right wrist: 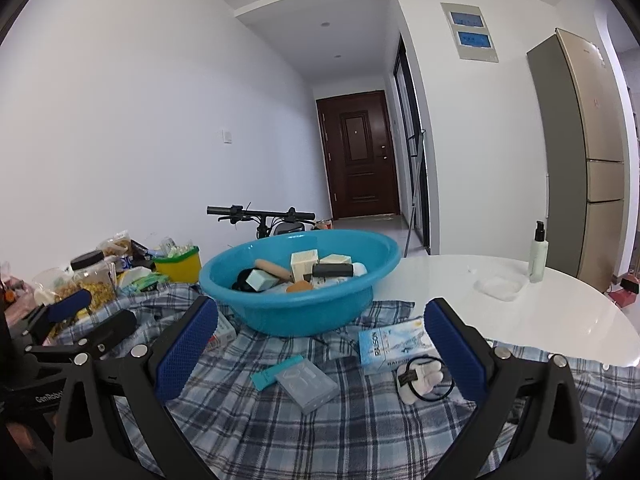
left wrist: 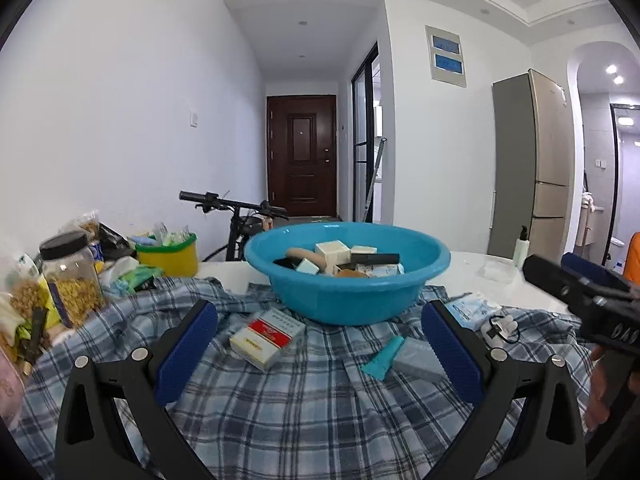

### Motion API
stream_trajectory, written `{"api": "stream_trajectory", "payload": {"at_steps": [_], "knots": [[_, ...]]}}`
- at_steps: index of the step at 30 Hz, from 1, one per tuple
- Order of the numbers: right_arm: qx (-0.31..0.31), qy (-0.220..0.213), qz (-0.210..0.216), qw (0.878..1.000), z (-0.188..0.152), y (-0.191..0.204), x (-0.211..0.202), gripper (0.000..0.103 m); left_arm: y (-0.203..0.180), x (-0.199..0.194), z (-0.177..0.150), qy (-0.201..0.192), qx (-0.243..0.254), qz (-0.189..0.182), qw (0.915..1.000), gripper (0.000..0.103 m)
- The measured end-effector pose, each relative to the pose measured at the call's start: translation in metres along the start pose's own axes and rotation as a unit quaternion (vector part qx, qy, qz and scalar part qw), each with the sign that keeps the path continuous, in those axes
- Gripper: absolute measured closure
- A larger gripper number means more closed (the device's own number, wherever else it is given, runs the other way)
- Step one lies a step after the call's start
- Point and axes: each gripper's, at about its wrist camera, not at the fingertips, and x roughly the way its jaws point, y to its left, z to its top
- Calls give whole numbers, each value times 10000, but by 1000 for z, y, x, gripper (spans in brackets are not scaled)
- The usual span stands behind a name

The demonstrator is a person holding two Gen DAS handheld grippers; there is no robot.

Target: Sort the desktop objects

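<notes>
Several items are already piled in the blue basin (left wrist: 346, 270), so the sort is judged well underway. From the left wrist view, the left gripper (left wrist: 320, 352) is held over the plaid cloth (left wrist: 280, 408), jaws wide open and empty, with a red-and-white box (left wrist: 266, 336) lying just in front of the basin; its print can't be read. A closing grasp on that box is probably what's called for next.

From the right wrist view, the right gripper (right wrist: 322, 352) is spread open too, nothing gripped. A clear case (right wrist: 308, 384), a teal tube (right wrist: 276, 372) and a blue pack (right wrist: 390, 346) are seen in front of the basin; "RAISON" looks printed on the pack. "GenRobot" is partly legible on the other tool.
</notes>
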Motion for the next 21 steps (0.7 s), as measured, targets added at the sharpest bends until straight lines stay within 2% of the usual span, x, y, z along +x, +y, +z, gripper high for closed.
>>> {"api": "stream_trajectory", "payload": {"at_steps": [9, 12, 15, 21], "knots": [[-281, -212, -2, 9994, -19, 10, -2, 0, -6, -2, -19, -221, -2, -2, 9998, 0], [-307, -293, 11, 9991, -25, 11, -5, 0, -6, 1, -24, -129, -92, 36, 9999, 0], [-250, -242, 71, 9994, -29, 10, -4, 0, -5, 2, -31, -128, -119, 74, 9998, 0], [-395, -53, -87, 9992, -31, 14, 3, 0, -1, 3, -34, -112, -164, 129, 9997, 0]]}}
